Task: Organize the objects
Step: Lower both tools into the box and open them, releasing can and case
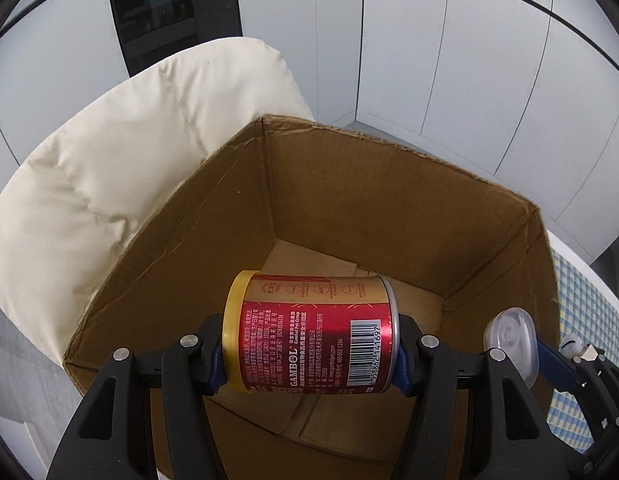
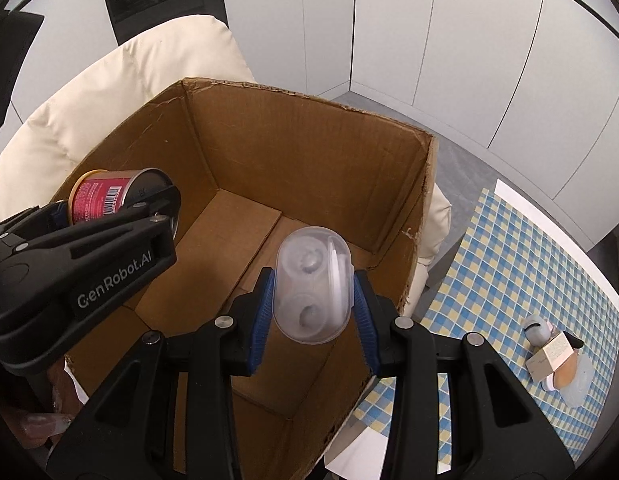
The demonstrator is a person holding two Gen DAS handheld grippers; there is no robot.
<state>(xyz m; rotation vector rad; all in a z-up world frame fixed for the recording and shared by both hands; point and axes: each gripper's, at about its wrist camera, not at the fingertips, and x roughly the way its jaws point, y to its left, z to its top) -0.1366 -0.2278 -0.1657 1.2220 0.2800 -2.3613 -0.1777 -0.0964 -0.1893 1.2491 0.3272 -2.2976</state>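
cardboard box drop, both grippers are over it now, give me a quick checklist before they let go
1. Left gripper clamped on the red can, pads on both ends: ok.
2. Right gripper clamped on the clear plastic case: ok.
3. Both items above the open cardboard box, inside its walls: ok.
4. Box floor under the items free of other objects: ok, only the bottom flaps show.
5. Height low enough for a gentle drop: cannot tell, the fisheye views do not settle the gap.
6. Other things on the checked cloth left to collect: not ok, a small pile lies there.
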